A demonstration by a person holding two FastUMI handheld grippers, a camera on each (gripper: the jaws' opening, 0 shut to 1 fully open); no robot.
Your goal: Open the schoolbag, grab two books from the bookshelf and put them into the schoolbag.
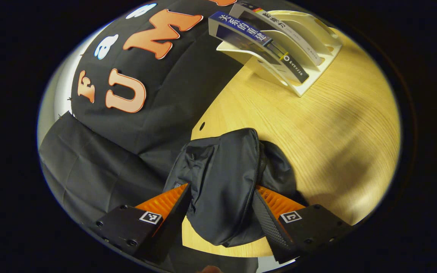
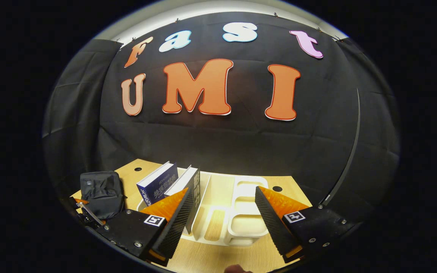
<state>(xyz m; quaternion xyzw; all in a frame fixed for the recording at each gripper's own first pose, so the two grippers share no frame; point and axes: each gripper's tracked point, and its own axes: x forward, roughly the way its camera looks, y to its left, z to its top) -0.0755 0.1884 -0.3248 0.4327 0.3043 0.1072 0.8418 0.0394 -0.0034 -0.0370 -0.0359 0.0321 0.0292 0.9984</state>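
Note:
The black schoolbag lies on the wooden table, and its zipper runs up the middle, closed as far as I can see. My left gripper is open, with one finger on each side of the bag's near end. Further back, the white bookshelf rack holds a blue book and a black-spined book. In the right gripper view, my right gripper hangs open just in front of the rack. The blue book and the black book lean in its left slots, and the schoolbag sits at the far left.
The rack's right-hand slots hold nothing. The black cloth wall stands close behind the table. Two small round holes sit in the tabletop near the wall. Bare wood stretches between bag and rack.

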